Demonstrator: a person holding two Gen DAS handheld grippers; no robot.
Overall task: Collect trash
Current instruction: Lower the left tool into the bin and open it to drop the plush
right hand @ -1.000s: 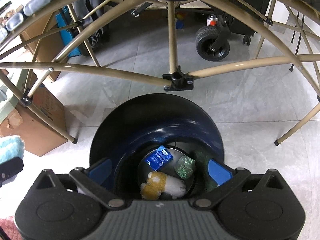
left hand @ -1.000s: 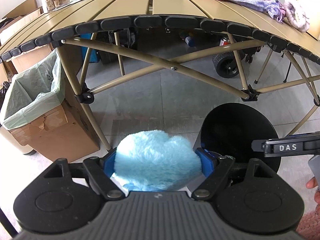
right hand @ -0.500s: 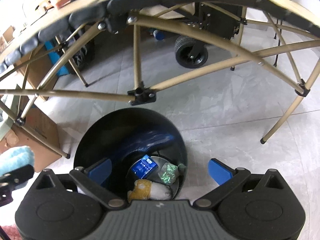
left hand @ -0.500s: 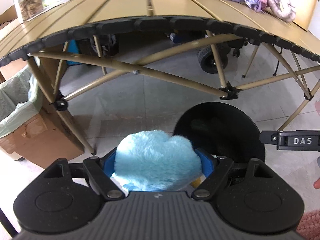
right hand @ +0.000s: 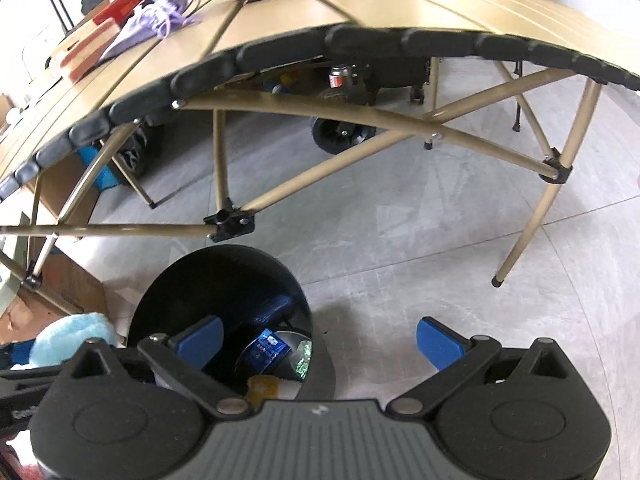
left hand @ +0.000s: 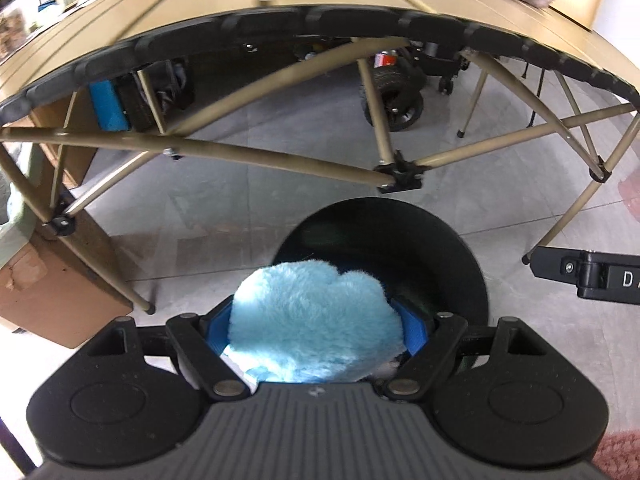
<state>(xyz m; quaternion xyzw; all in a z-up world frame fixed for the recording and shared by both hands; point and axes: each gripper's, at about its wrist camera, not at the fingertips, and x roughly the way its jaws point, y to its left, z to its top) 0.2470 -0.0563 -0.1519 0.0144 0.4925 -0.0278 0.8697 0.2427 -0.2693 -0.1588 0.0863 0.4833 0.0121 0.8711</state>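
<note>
My left gripper [left hand: 316, 330] is shut on a fluffy light-blue plush item [left hand: 312, 320], held at the near rim of the black trash bin [left hand: 400, 232] on the floor. The plush also shows at the left edge of the right wrist view [right hand: 68, 340]. My right gripper [right hand: 320, 338] is open and empty, its left finger over the bin [right hand: 192, 280]. Inside the bin lie a blue wrapper [right hand: 266, 350], a green crumpled piece [right hand: 303, 362] and a yellow-white item [right hand: 266, 388].
A tan folding table [left hand: 280, 4] stands just beyond the bin, its crossed legs [left hand: 396, 174] close behind it. On it lie purple and pink cloths [right hand: 168, 16] and a red-white block [right hand: 88, 48]. A cardboard box [left hand: 44, 292] stands at left. A wheeled cart [left hand: 400, 92] is under the table.
My left gripper has carried the plush rightward, so the bin now sits straight ahead. My right gripper has drawn back and to the right, off the bin's centre, and tilted up towards the table.
</note>
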